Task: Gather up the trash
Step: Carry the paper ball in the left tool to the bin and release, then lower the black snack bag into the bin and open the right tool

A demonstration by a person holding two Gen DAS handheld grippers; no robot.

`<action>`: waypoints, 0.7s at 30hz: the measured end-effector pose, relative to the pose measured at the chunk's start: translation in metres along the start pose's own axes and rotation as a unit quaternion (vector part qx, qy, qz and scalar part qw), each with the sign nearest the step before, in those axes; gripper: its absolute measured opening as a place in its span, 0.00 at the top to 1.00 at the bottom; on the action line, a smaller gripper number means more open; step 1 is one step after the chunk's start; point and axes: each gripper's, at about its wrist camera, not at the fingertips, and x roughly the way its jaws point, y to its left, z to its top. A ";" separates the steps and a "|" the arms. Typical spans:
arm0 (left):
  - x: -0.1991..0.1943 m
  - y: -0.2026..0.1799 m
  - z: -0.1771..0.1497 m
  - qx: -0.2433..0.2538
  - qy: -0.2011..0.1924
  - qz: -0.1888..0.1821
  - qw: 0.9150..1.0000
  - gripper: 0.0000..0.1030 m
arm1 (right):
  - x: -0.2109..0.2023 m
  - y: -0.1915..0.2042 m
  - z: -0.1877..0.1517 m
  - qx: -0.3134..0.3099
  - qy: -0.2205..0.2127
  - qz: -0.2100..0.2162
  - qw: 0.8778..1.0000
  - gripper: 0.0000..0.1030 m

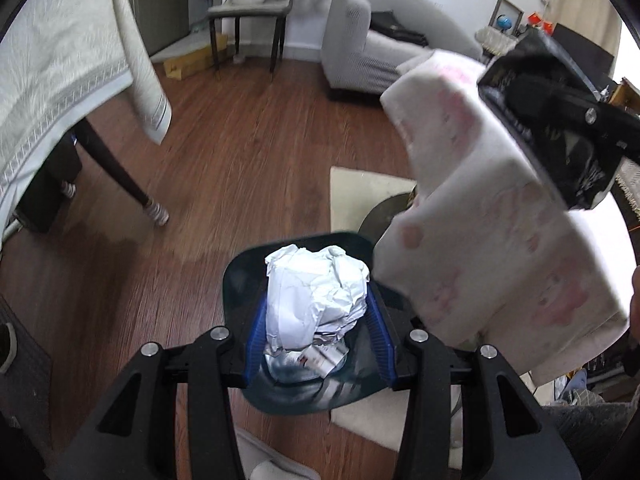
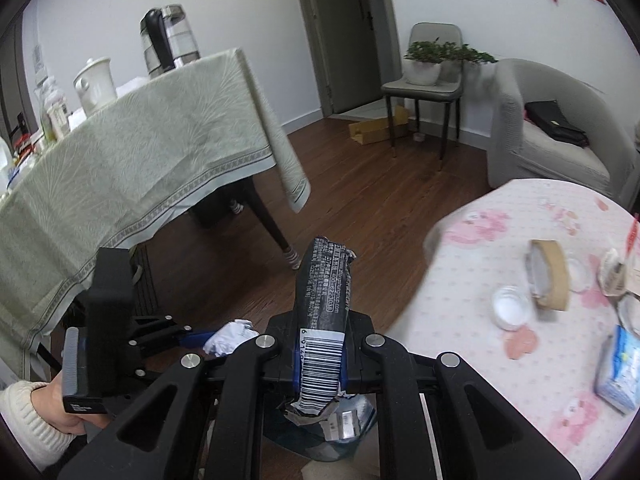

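Holding a crumpled white paper ball (image 1: 318,292) in the left tool (image 1: 316,320) directly over the dark bin (image 1: 240,276) for dropping, the person brings the right tool (image 2: 320,360), clamped on a black wrapper (image 2: 324,296), alongside, away from the table (image 2: 480,248).

Right gripper (image 2: 320,364) at bottom centre is clamped on a black wrapper (image 2: 324,300) with a barcode. Left gripper (image 2: 224,338) at lower left pinches a crumpled white paper (image 2: 230,336); a hand (image 2: 60,412) in a cream sleeve holds it. Trash bin (image 2: 340,436) below holds litter. Tape roll (image 2: 550,276) and white lid (image 2: 510,307) sit on the pink-patterned table (image 2: 480,248) at right.
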 end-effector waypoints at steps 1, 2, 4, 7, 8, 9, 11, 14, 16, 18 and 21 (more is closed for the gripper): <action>0.004 0.003 -0.003 -0.002 0.012 -0.008 1.000 0.52 | 0.003 0.001 0.000 -0.002 0.003 0.001 1.000 0.88; 0.006 0.005 -0.005 -0.002 0.022 -0.014 1.000 0.50 | 0.008 0.005 0.001 -0.005 0.007 0.002 1.000 0.88; 0.009 0.008 -0.008 -0.002 0.032 -0.010 0.999 0.49 | 0.015 0.009 0.002 -0.008 0.012 0.003 1.000 0.88; 0.007 0.013 -0.011 -0.003 0.034 -0.011 0.999 0.47 | 0.026 0.017 0.003 -0.013 0.020 0.005 1.000 0.88; 0.006 0.015 -0.012 -0.005 0.033 -0.012 0.999 0.45 | 0.028 0.019 0.002 -0.015 0.022 0.006 1.000 0.88; 0.005 0.016 -0.012 -0.006 0.033 -0.012 0.999 0.43 | 0.032 0.022 0.002 -0.017 0.026 0.006 1.000 0.88; -0.001 0.021 -0.011 -0.011 0.029 -0.011 0.999 0.43 | 0.038 0.025 0.001 -0.019 0.031 0.007 0.999 0.88; -0.006 0.026 -0.007 -0.016 0.021 -0.011 1.000 0.42 | 0.046 0.030 0.000 -0.022 0.040 0.007 0.999 0.88; -0.009 0.029 -0.007 -0.018 0.018 -0.010 1.000 0.42 | 0.051 0.031 -0.002 -0.023 0.046 0.008 0.999 0.88; -0.012 0.032 -0.007 -0.020 0.012 -0.008 1.000 0.42 | 0.058 0.034 -0.003 -0.024 0.054 0.007 0.998 0.88; -0.020 0.036 -0.005 -0.022 0.000 -0.005 1.000 0.42 | 0.068 0.036 -0.007 -0.026 0.067 0.005 0.997 0.88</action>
